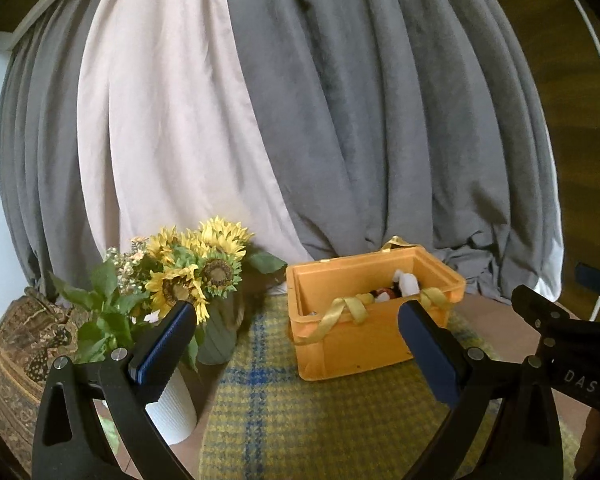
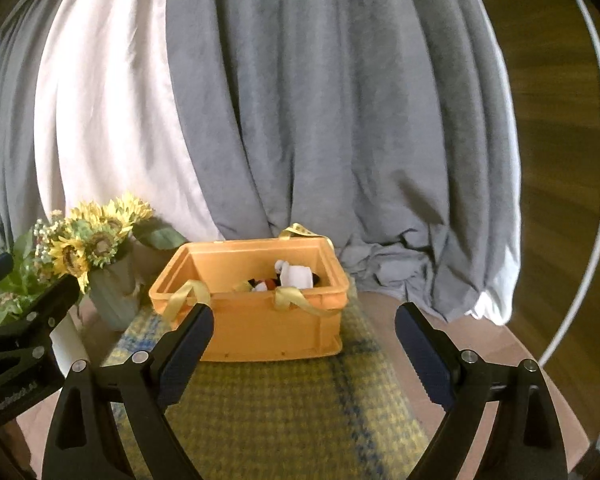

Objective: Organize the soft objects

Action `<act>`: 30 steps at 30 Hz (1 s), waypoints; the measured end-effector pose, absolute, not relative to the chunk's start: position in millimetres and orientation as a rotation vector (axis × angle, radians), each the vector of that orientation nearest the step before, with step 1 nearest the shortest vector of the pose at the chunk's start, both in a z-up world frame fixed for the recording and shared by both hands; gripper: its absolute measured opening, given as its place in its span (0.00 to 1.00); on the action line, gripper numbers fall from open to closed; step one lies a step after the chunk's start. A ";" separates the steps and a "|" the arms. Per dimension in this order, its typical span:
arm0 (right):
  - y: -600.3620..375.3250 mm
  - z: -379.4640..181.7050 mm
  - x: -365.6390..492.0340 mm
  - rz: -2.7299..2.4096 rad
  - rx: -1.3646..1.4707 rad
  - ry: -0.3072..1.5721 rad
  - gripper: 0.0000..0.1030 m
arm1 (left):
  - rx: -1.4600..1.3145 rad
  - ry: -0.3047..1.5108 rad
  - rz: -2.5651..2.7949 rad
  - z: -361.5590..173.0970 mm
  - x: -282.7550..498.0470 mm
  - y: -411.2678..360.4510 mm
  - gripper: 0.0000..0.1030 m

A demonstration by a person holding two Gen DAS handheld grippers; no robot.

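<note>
Soft objects: small heap, white, dark and red pieces, lying inside the orange crate toward its right half; individual items too small to name.
Orange crate: stands on the yellow-and-blue checked mat on the tabletop; long axis runs left-right; yellow ribbon handles hang over the near rim.
Bearing from right claw: crate straight ahead, just beyond the fingertips, roughly centred between them.
Bearing from left claw: crate ahead and to the right; right fingertip overlaps its near wall in view, contact cannot be told.
Nearer claw: right, by judgement, being squared to the crate.
Right claw state: fingers spread wide, nothing between them.
Left claw state: fingers spread wide, nothing held.
Surroundings: sunflower bouquet in a vase at left; grey and pale curtains behind.
Loose soft objects outside crate: none visible.
</note>
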State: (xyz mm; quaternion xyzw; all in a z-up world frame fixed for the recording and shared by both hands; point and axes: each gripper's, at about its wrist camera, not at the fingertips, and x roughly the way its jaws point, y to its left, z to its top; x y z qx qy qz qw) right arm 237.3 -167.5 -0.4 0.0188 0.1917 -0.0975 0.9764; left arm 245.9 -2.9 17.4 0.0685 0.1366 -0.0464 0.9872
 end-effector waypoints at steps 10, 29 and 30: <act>-168.9 12.5 183.3 -0.181 0.027 0.359 0.91 | 0.147 0.252 -0.070 24.8 183.6 -10.9 1.00; -166.3 20.6 64.6 -0.125 0.010 0.316 0.97 | 0.122 0.228 -0.039 23.3 55.7 -12.6 1.00; -166.2 20.3 59.4 -0.124 0.011 0.317 0.97 | 0.124 0.224 -0.037 23.5 50.2 -12.5 1.00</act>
